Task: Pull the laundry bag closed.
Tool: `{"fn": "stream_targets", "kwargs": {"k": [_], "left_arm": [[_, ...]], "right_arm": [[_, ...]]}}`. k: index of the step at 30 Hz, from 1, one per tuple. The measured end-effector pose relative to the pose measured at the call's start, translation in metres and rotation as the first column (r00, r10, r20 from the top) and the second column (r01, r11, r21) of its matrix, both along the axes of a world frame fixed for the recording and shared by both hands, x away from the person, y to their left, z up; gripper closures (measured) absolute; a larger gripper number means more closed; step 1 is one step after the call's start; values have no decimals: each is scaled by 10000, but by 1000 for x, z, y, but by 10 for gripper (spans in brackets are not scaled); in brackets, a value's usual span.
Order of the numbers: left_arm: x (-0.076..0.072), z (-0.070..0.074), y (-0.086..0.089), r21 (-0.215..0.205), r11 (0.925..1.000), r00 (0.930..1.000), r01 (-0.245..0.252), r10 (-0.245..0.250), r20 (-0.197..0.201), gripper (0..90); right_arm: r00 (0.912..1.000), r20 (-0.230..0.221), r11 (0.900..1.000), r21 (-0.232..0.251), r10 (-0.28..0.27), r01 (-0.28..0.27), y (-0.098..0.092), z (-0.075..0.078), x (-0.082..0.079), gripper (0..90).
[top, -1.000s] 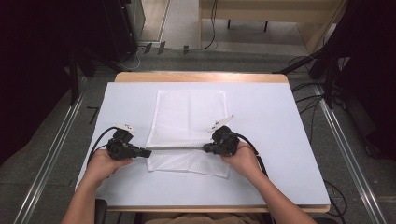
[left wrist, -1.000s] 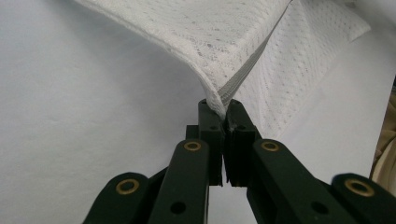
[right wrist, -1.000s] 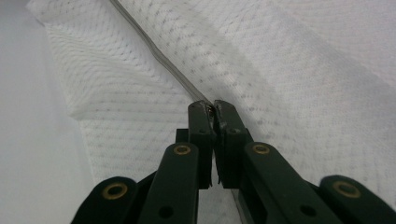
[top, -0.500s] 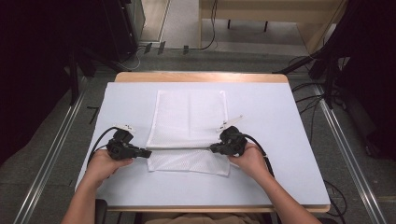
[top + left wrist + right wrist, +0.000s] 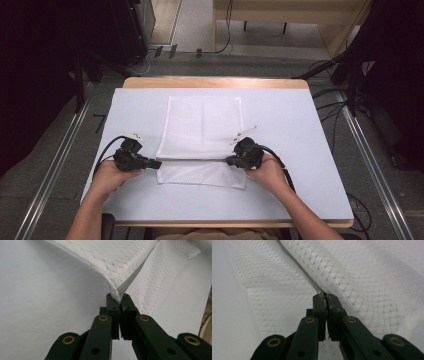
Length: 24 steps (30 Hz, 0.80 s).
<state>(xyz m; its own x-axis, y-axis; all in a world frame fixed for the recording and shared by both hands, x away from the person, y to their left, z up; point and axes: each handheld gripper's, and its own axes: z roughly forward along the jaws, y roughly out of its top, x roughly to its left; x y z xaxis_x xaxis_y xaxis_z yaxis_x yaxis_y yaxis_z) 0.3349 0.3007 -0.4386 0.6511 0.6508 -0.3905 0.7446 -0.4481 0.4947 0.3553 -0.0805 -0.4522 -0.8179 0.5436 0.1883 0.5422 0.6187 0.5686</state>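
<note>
The white mesh cloth (image 5: 201, 134), partly folded, is pinched by left tongs (image 5: 156, 163) and right tongs (image 5: 228, 160).

In the left gripper view, the corner of the white mesh cloth (image 5: 130, 267) vanishes between the closed jaws of the left gripper (image 5: 119, 298), so how far it reaches in cannot be told; the cloth runs off the top edge. In the right gripper view, the cloth also leaves the frame at the top and right, and the small bit pinched by the right gripper (image 5: 325, 297) is too blurred to identify. From the high view, both hands cover the gripper bodies, and the person's forearms are cut off at the bottom.
</note>
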Motion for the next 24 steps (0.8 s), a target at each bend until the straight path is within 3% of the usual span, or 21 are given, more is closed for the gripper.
{"fn": "stream_targets", "kwargs": {"k": [9,11,19,24], "left_arm": [[0,-1,0,-23,10000,9999,-5,5,-103,884],[0,-1,0,135,9999,10000,33,-32,-88,883],[0,-1,-1,1,10000,10000,75,-75,-55,874],[0,-2,-2,28,10000,9999,73,-73,71,811]], "right_arm": [[9998,-57,9998,-70,-169,168,-18,0,-1,888],[9995,-136,9996,-41,-280,280,-27,1,-1,888],[9991,-295,9993,224,-300,307,-33,1,1,885],[9995,-174,9989,385,-248,255,-32,0,1,876]]}}
